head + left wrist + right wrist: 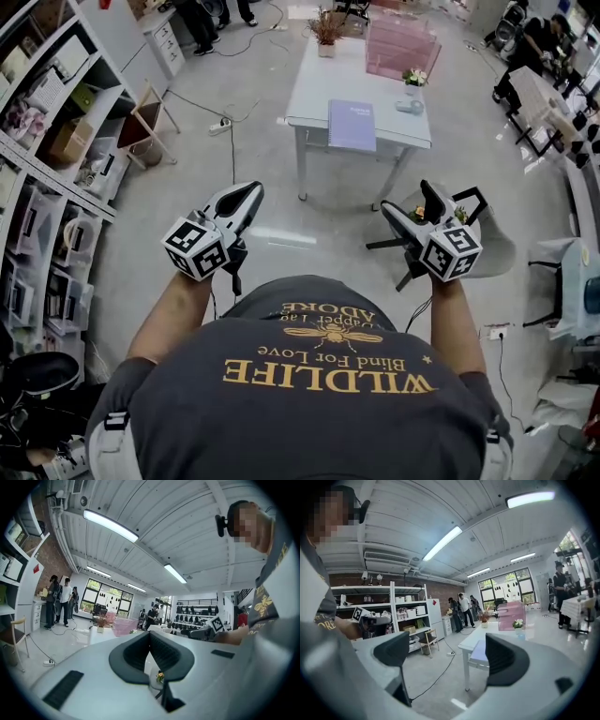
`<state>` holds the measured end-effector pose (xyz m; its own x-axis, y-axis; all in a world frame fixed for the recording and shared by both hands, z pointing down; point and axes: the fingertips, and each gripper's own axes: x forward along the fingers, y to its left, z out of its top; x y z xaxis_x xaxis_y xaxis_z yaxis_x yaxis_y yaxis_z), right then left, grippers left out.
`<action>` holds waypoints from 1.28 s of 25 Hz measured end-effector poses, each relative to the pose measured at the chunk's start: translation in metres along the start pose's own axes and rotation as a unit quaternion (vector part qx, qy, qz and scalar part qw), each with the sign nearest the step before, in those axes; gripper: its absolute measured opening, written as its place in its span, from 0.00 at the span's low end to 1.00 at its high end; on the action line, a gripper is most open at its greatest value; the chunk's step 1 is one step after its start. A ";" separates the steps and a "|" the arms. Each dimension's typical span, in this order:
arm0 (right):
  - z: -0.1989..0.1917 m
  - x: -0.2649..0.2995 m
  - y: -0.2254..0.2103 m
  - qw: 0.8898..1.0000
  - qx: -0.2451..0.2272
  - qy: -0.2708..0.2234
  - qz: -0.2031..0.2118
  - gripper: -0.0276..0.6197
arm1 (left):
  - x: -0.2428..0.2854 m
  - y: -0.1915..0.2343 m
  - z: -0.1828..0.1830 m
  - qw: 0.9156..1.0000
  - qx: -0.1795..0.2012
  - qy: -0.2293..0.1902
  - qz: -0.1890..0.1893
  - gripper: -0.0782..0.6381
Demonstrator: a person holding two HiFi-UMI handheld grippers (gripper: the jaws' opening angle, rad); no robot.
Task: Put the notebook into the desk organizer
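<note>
Purple notebook (352,124) lies flat near the front edge of the white table (314,89), at twelve o'clock and well apart from both grippers. The pink organizer (401,45) stands beyond it at one o'clock. The right gripper (452,202) gapes wide and empty. The left gripper (242,197) is pressed together on nothing. Close in squarely first, then take the notebook's near edge with the right.

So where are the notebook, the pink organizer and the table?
notebook (352,125), head view, middle of its purple cover.
desk organizer (403,52), head view, its pink side wall.
table (314,89), head view, bare part of its top.
</note>
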<state>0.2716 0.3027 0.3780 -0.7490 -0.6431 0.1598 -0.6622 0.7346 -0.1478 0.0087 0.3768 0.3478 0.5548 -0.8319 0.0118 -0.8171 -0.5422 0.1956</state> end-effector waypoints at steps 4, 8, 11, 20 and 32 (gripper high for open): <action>0.000 0.029 -0.013 1.000 0.009 0.004 0.007 0.80 | 0.013 0.023 -0.003 1.000 -0.003 0.003 0.006 0.11; 0.003 0.073 -0.024 1.000 0.015 0.010 -0.001 0.80 | 0.030 0.069 -0.004 1.000 -0.011 0.004 -0.002 0.11; 0.004 0.116 -0.041 1.000 0.017 0.014 -0.019 0.80 | 0.055 0.117 -0.005 1.000 -0.014 0.002 -0.020 0.11; 0.026 0.264 -0.080 0.992 0.054 0.031 -0.110 0.80 | 0.137 0.293 0.029 0.994 -0.018 0.024 -0.109 0.11; 0.034 0.354 -0.160 0.980 0.075 0.079 -0.165 0.80 | 0.224 0.407 0.040 0.989 -0.036 0.036 -0.142 0.11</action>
<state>0.1118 -0.0498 0.4248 -0.4892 -0.7893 0.3710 -0.8721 0.4452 -0.2029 -0.2061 -0.0346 0.3911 0.7719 -0.6355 0.0164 -0.6152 -0.7403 0.2712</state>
